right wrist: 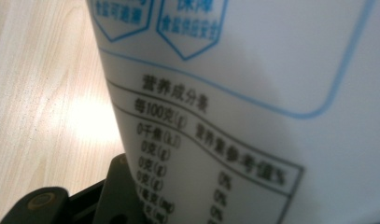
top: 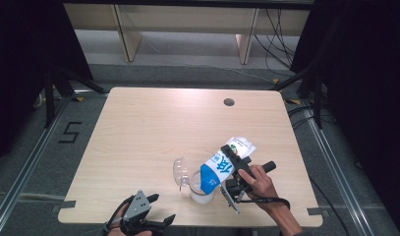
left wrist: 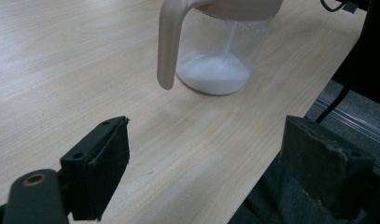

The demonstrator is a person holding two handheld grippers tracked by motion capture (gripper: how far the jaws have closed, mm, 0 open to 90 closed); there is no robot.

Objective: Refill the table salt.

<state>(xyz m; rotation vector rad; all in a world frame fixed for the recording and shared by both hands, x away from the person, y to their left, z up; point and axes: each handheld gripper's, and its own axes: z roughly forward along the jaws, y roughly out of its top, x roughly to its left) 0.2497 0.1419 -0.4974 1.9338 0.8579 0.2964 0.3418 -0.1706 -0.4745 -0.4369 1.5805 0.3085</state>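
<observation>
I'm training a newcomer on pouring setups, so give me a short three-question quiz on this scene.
1. True or false: the right gripper holds the blue-and-white printed bag tilted over the clear plastic jug.
2. What lies in the bottom of the jug: A) white granules, B) brown liquid, C) nothing?
3. Fill in: the left gripper has its jaws ____, near the wooden table's front edge.

Key: 1 true; 2 A; 3 open.

Left tool (top: 156, 209): black jaws, grey three-cornered plate; right tool (top: 235, 172): black, cabled.
</observation>
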